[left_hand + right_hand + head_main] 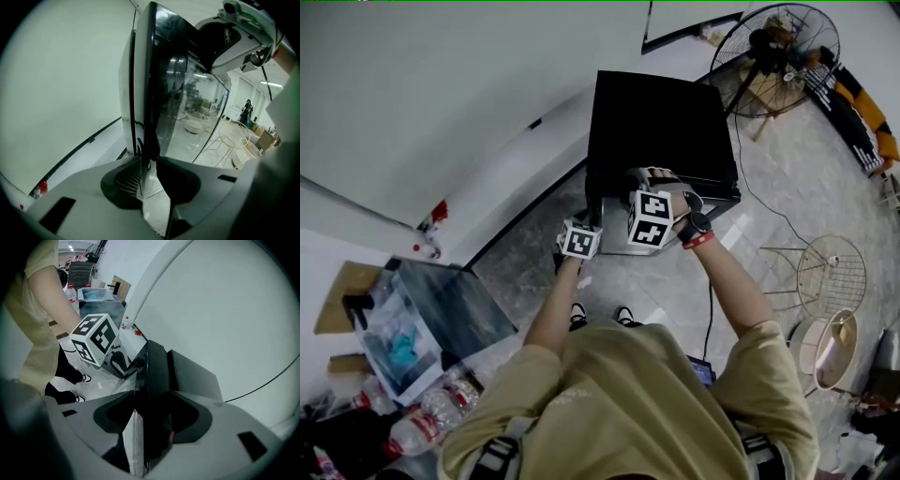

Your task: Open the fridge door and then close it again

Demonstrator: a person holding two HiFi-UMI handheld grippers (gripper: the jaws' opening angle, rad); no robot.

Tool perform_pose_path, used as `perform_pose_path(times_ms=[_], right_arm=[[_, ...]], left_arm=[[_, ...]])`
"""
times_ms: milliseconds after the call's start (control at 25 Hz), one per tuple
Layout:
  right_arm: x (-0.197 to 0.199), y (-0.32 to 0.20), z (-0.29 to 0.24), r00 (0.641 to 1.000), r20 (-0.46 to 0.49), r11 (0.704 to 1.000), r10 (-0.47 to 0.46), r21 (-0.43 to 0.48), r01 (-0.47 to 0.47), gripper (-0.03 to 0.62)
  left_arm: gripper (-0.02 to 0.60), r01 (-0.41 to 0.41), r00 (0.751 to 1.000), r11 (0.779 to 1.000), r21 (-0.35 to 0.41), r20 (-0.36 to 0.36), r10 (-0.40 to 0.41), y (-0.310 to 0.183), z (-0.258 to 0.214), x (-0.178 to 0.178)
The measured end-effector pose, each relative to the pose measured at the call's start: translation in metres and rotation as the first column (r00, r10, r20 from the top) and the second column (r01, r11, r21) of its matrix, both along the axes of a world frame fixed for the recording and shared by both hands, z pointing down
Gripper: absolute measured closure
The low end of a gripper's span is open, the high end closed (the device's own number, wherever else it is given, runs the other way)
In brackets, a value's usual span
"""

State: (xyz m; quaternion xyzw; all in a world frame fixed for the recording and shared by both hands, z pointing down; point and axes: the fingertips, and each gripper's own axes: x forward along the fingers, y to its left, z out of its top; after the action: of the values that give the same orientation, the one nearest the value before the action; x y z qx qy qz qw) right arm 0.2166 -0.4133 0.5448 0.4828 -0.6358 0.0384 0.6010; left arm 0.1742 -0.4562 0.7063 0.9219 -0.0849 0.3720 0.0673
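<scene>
Seemingly the opening pull is just starting: the fridge (661,127) sits on the floor (787,178) by the wall (441,84), its door (151,93) shut or barely ajar. The left gripper (149,164) pinches the door's top edge narrowly near one corner; the right gripper (143,416) clamps it wider, further along. Next, both must swing together about the hinge without slipping off.
</scene>
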Motion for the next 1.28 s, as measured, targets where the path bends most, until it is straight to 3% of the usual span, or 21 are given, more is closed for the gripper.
perform_pose_path(times_ms=[240,480,680,920,1120,1280], right_arm=[[-0.001,0.0,0.002,1.0,-0.017,1.0,0.026,0.006,-0.026,0.342],[-0.001,0.0,-0.005,0.996,0.023,0.994,0.081,0.067,-0.082,0.335],[0.0,0.006,-0.017,0.989,0.04,0.98,0.145,0.134,-0.149,0.335],[0.001,0.015,-0.033,0.974,0.086,0.953,0.207,0.207,-0.221,0.335],[-0.002,0.023,-0.049,0.939,0.225,0.905,0.259,0.284,-0.317,0.335],[0.002,0.031,-0.069,0.856,0.418,0.813,0.304,0.355,-0.462,0.336]], left_arm=[[0.488,-0.027,1.0,1.0,-0.01,-0.01,0.027,0.001,0.0,0.0],[0.474,-0.036,0.999,0.999,-0.04,-0.014,0.036,-0.008,0.001,0.005],[0.472,-0.069,0.998,0.997,-0.039,-0.009,0.069,-0.007,0.0,0.006],[0.474,-0.039,0.999,0.999,-0.026,-0.007,0.038,-0.01,-0.001,-0.003],[0.491,0.038,0.998,0.999,-0.025,-0.054,-0.04,-0.032,-0.019,-0.03],[0.495,0.078,0.988,0.997,-0.01,-0.131,-0.078,-0.044,-0.061,-0.048]])
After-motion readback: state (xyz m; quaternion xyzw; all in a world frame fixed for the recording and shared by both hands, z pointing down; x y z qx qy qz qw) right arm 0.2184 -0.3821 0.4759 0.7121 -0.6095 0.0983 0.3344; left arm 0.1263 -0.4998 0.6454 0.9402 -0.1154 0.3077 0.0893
